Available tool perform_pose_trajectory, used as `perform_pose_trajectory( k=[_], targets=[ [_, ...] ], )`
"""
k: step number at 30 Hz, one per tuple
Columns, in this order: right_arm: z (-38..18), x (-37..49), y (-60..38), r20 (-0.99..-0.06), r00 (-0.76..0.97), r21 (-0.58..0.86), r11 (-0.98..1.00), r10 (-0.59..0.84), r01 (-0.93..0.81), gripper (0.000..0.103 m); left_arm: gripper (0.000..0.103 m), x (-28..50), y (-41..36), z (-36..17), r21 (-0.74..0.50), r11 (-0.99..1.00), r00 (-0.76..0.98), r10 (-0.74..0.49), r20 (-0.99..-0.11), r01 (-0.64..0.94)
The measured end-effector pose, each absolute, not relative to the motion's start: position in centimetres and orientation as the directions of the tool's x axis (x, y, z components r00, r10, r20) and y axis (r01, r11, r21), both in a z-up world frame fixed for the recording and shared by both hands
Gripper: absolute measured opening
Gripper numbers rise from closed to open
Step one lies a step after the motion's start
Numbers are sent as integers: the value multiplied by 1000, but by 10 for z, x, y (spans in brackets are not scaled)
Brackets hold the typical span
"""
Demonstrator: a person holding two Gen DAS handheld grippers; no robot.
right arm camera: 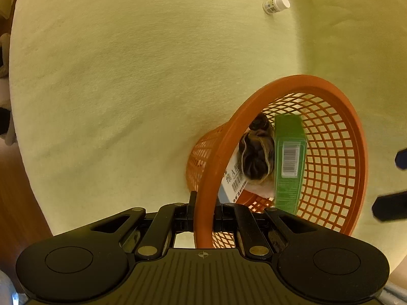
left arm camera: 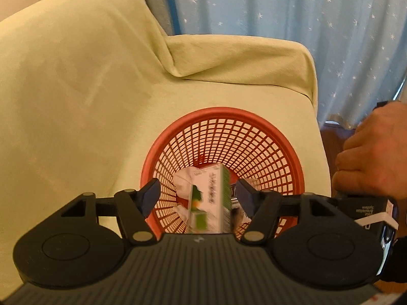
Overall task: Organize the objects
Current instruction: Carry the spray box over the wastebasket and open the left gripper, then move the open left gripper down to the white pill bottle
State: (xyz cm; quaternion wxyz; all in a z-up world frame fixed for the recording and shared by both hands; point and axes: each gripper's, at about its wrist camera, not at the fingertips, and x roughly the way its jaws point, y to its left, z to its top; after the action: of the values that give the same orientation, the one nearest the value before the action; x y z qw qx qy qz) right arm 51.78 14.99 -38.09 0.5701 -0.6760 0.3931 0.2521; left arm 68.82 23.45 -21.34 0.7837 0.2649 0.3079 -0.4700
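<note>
While the left gripper (left arm camera: 198, 195) hovers over the red basket (left arm camera: 285, 137), its jaws stand released, spread wide apart. A green-and-white carton (left arm camera: 211, 200) lies between the two jaws but touches neither; a clear gap shows on each side of it. The carton appears blurred in the left wrist view, upright or slightly tilted, inside the mouth of the basket. Crumpled white paper (left arm camera: 182, 180) sits in the basket behind the carton.

The right gripper (right arm camera: 203, 209) has its jaws clenched on the rim of the basket (right arm camera: 203, 218), one jaw outside the wall, the other inside. In the right wrist view the basket appears tilted, its opening turned toward the camera. Contents visible inside the basket:

- the green carton (right arm camera: 290, 157), barcode face up, leaning against the mesh wall;
- a dark, bundled item (right arm camera: 254, 157) just beside the carton, on the side toward the gripped rim; its nature cannot be told;
- a white printed box (right arm camera: 235, 180) beneath the dark item.

The basket rests on a surface draped in yellow-green cloth (right arm camera: 127, 89). A small white bottle (right arm camera: 276, 5) lies on its side on the cloth, well apart from the basket, beyond its far rim. The person's right hand (left arm camera: 374, 150) shows at the basket's right in the left wrist view.
</note>
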Motion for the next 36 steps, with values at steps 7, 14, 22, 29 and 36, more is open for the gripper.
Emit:
perform_pose_trajectory(
  k=[7, 14, 22, 29, 36],
  targets=[
    [-380, 518, 150, -789, 564, -571, -48, -244, -820, 4, 61, 686, 258, -218, 144, 434, 381, -528, -759, 889],
    [-380, 518, 151, -790, 560, -567, -49, -250, -822, 4, 61, 684, 284, -229, 158, 462, 396, -480, -783, 873],
    [-380, 519, 151, -790, 559, -566, -52, -253, -823, 4, 61, 679, 312, -240, 156, 505, 406, -435, -804, 849],
    [-380, 518, 151, -790, 557, -564, -53, -255, -824, 4, 61, 678, 329, -246, 154, 538, 415, -406, -814, 829],
    [-381, 519, 151, -791, 555, -562, -50, -257, -825, 4, 61, 679, 340, -249, 153, 562, 419, -382, -824, 813]
  ],
)
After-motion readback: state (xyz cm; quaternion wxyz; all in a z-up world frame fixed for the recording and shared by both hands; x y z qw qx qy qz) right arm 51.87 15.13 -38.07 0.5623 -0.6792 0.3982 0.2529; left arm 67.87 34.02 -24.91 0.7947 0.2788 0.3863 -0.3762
